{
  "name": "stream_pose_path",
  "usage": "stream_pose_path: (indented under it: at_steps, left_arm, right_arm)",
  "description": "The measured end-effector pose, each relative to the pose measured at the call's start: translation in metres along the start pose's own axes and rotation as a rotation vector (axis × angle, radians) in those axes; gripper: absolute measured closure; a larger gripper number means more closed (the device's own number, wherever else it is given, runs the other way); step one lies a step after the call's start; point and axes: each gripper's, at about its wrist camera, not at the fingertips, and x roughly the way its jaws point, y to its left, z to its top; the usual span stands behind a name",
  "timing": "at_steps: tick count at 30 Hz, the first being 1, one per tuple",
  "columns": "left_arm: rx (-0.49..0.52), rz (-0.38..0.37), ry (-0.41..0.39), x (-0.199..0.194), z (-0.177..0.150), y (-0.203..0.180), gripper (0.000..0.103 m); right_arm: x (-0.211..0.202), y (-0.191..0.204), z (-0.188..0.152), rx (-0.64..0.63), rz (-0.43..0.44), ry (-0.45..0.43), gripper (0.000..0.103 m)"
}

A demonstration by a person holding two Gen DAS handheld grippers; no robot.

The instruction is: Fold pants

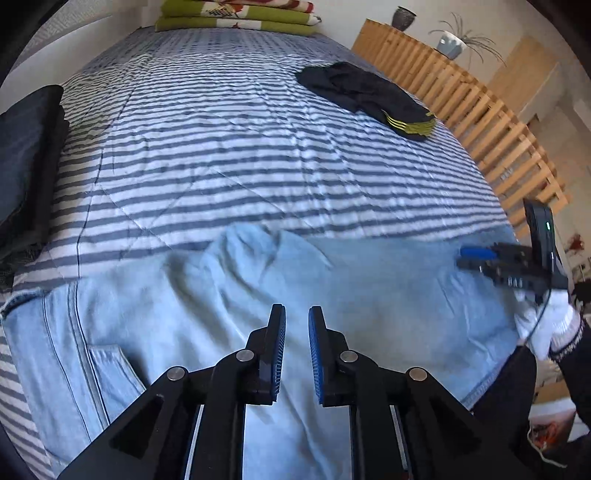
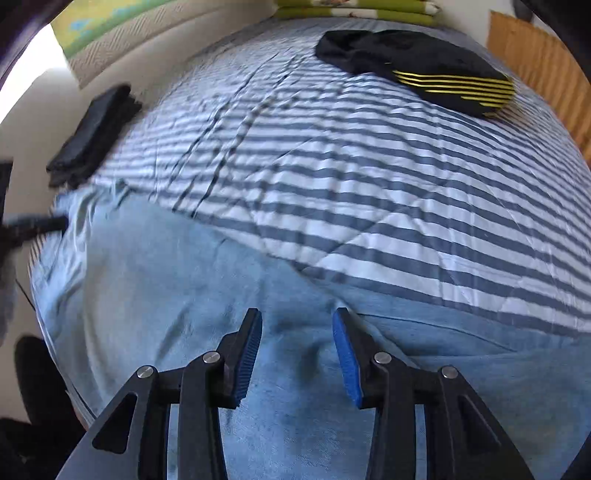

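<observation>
Light blue jeans (image 1: 369, 280) lie spread across the near edge of a striped bed (image 1: 221, 147), with a bunched fold near the middle. My left gripper (image 1: 297, 314) hovers over the denim with its jaws a little apart and nothing between the pads. In the right wrist view the jeans (image 2: 166, 277) fill the foreground. My right gripper (image 2: 297, 317) stands open above them with no cloth caught. A white-gloved hand holds that right gripper (image 1: 469, 258) at the jeans' right end. The left gripper (image 2: 40, 223) shows blurred at the left edge.
A black garment with yellow stripes (image 1: 369, 96) lies at the bed's far right. A dark folded stack (image 1: 26, 158) sits at the left edge. A slatted wooden frame (image 1: 461, 99) runs along the right side, and green folded bedding (image 1: 236, 14) lies at the head.
</observation>
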Motion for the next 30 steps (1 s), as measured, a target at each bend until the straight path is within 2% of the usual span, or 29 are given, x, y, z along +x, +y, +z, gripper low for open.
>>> stream_pose_path:
  at_steps: [2, 3, 6, 8, 10, 13, 14, 15, 17, 20, 23, 24, 28, 30]
  left_arm:
    - [0.033, -0.031, 0.038, -0.006, -0.026, -0.019, 0.088]
    - [0.054, -0.041, 0.058, -0.009, -0.040, -0.034, 0.087]
    - [0.120, -0.053, 0.129, 0.002, -0.079, -0.068, 0.086]
    - [0.150, -0.065, 0.176, 0.016, -0.099, -0.085, 0.086]
    - [0.188, -0.056, 0.209, 0.029, -0.114, -0.099, 0.084]
    - [0.206, -0.033, 0.206, 0.036, -0.126, -0.104, 0.082]
    - [0.182, -0.047, 0.216, 0.036, -0.126, -0.102, 0.082]
    - [0.159, -0.064, 0.229, 0.035, -0.126, -0.098, 0.082]
    - [0.130, -0.087, 0.247, 0.035, -0.126, -0.093, 0.083]
    - [0.128, -0.081, 0.259, 0.033, -0.130, -0.094, 0.082]
    - [0.125, -0.078, 0.263, 0.034, -0.130, -0.096, 0.082]
    - [0.116, -0.083, 0.265, 0.034, -0.130, -0.095, 0.082]
    - [0.099, -0.097, 0.279, 0.036, -0.126, -0.092, 0.082]
    - [0.110, -0.093, 0.284, 0.036, -0.126, -0.093, 0.082]
  right_arm:
    - [-0.022, -0.016, -0.002, 0.101, 0.091, -0.056, 0.066]
    - [-0.031, -0.017, -0.002, 0.101, 0.089, -0.076, 0.066]
    - [-0.051, -0.026, -0.004, 0.121, 0.040, -0.121, 0.066]
    - [-0.064, -0.048, -0.007, 0.175, -0.033, -0.149, 0.066]
    - [-0.068, -0.081, -0.009, 0.256, -0.110, -0.143, 0.066]
    - [-0.058, -0.118, -0.011, 0.352, -0.120, -0.079, 0.066]
    - [-0.050, -0.121, -0.010, 0.345, -0.083, -0.046, 0.066]
    - [-0.039, -0.119, -0.009, 0.330, -0.060, -0.013, 0.066]
    - [-0.028, -0.110, -0.006, 0.272, -0.139, 0.005, 0.066]
    - [-0.021, -0.091, 0.005, 0.097, -0.167, 0.008, 0.067]
    - [-0.024, -0.072, -0.001, -0.062, -0.103, 0.044, 0.067]
    - [-0.024, -0.066, -0.004, -0.121, -0.109, 0.056, 0.066]
    - [-0.016, -0.051, -0.022, -0.328, -0.246, 0.095, 0.066]
    - [-0.015, -0.048, -0.028, -0.373, -0.262, 0.082, 0.066]
